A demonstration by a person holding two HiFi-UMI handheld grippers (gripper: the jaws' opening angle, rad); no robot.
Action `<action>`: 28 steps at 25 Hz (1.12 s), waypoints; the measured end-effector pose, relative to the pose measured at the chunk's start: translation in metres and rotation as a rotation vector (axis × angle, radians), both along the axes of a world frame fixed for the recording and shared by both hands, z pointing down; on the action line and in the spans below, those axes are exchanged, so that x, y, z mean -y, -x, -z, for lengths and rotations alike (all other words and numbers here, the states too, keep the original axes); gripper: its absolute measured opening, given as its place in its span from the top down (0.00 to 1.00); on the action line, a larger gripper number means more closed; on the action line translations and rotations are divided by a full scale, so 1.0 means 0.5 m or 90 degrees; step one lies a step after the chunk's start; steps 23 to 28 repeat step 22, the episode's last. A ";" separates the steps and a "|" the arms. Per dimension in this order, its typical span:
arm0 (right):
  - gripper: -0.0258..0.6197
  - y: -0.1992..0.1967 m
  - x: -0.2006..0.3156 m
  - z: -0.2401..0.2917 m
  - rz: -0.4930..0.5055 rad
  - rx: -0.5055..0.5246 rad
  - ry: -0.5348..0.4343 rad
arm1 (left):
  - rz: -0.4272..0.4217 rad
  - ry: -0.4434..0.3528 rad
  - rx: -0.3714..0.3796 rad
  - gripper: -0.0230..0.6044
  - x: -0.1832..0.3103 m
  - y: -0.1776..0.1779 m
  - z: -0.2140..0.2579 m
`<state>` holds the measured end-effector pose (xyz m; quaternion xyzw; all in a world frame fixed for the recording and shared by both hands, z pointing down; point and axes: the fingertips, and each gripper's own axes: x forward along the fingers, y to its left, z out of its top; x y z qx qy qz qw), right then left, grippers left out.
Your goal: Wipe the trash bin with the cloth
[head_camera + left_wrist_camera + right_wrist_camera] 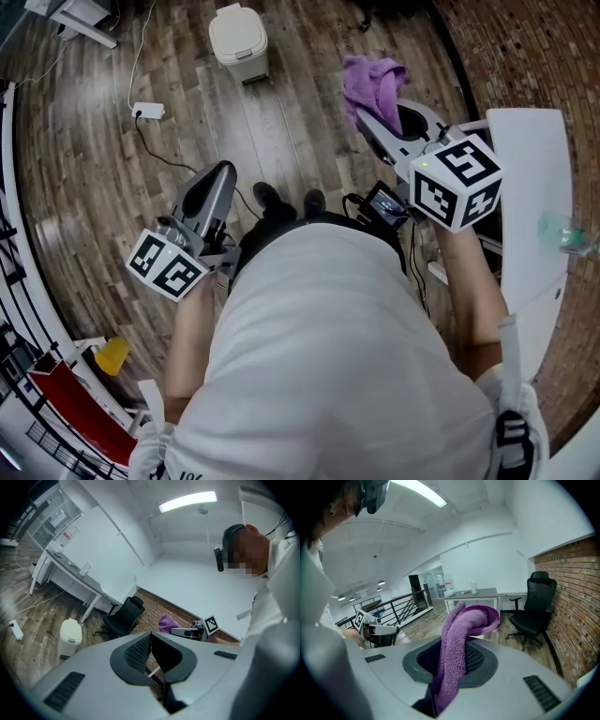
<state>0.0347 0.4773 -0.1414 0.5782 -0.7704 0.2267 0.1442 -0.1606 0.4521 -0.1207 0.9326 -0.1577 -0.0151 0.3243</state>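
Right gripper view: cloth (461, 630) hides gap between jaws.

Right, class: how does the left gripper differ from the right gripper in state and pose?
The left gripper is shut on nothing; the right gripper is shut on the purple cloth. In the head view the right gripper reaches further ahead than the left gripper. Both carry a marker cube.

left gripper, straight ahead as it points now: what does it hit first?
Nothing near, it seems. The left gripper, jaws shut and empty, aims at the far white wall, above the floor. The black office chair sits just off that line, the cream lidded trash bin further off. Depth unclear.
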 end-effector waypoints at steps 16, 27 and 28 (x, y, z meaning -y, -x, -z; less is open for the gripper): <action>0.84 -0.133 -0.040 0.001 -0.055 0.023 -0.048 | -0.046 -0.028 0.041 0.96 -0.044 -0.124 0.023; 0.84 -0.189 -0.135 -0.035 -0.102 0.029 0.008 | -0.095 0.022 0.049 0.96 -0.115 -0.186 -0.006; 0.84 -0.189 -0.135 -0.035 -0.102 0.029 0.008 | -0.095 0.022 0.049 0.96 -0.115 -0.186 -0.006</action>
